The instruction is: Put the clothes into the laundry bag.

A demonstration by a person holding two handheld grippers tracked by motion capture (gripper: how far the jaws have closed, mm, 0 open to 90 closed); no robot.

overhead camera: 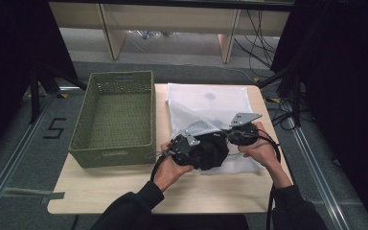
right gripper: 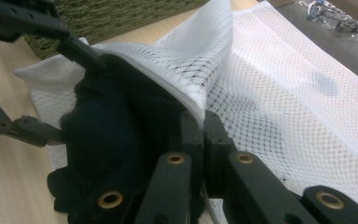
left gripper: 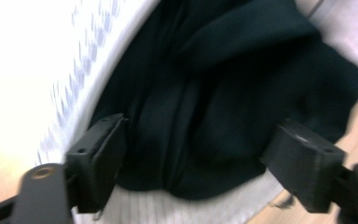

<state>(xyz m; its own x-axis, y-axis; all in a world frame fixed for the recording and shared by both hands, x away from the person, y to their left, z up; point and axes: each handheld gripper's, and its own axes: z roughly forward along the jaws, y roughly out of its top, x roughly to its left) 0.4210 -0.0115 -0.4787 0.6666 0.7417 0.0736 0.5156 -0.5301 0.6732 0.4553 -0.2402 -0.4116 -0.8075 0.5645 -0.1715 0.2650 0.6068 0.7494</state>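
Black garment [left gripper: 223, 107] between wide-open left hand-held gripper [left gripper: 205, 168]; right hand-held gripper [right gripper: 204, 133] pinching mesh bag [right gripper: 279, 93].

Black "5" [overhead camera: 54, 128] on the floor [overhead camera: 24, 158].

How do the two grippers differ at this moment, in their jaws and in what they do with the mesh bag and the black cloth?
The left gripper has its jaws wide apart, one on each side of the black cloth; the right gripper has its jaws shut together. The right gripper pinches the edge of the white mesh bag and lifts it; the left gripper grips nothing. Both are black, each held in one hand, and close together at the bag's opening.
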